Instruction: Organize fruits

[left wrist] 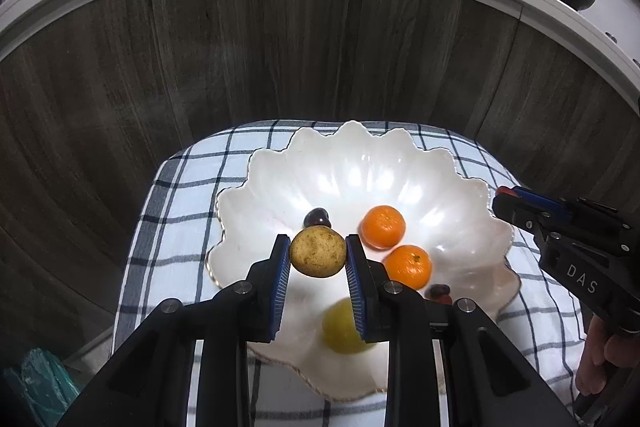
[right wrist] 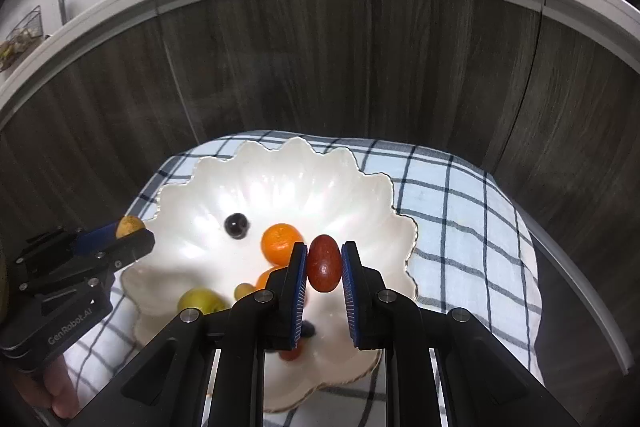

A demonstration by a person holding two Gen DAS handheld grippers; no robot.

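While both fruits hang above the scalloped bowl for release, left tongs clench a speckled longan; right tongs clench a red jujube.

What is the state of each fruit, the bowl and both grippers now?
Left gripper: shut on brown round fruit.
Right gripper: shut on red oval fruit.
Two oranges: loose in bowl.
Dark cherry: loose in bowl.
Bowl: upright on checked cloth.
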